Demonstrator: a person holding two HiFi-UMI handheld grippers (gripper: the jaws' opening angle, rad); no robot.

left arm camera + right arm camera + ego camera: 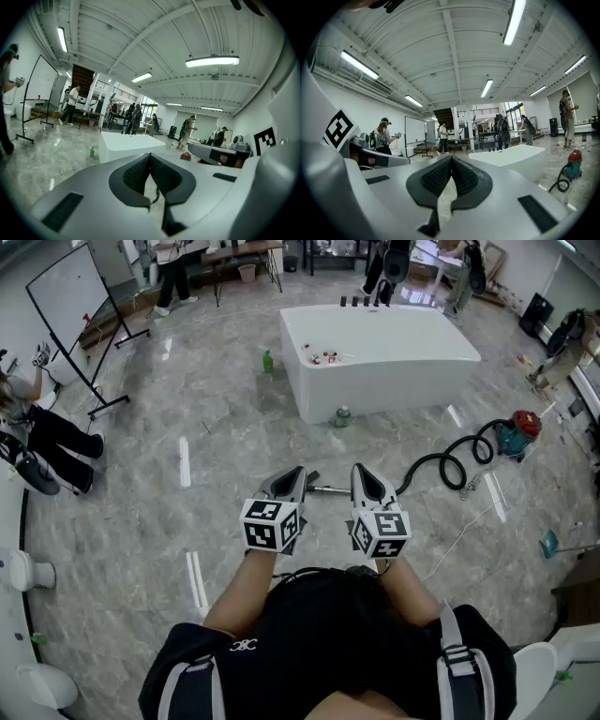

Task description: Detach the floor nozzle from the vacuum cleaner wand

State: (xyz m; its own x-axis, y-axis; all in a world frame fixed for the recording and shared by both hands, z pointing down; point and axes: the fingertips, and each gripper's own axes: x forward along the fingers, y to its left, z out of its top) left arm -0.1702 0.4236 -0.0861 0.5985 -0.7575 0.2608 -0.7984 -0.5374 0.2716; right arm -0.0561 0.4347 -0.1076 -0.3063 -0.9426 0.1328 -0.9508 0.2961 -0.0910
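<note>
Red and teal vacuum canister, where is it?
Head view, far right: the red and teal vacuum canister stands right of the white tub, its black hose coiled beside it.

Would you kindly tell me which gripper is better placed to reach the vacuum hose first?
Right, probably: the hose runs from the canister toward the right gripper; the left gripper is farther. Both are shut.

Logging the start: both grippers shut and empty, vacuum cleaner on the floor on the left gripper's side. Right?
No: the head view shows the vacuum cleaner on the floor on the right gripper's side. It and the left gripper are shut and empty.
</note>
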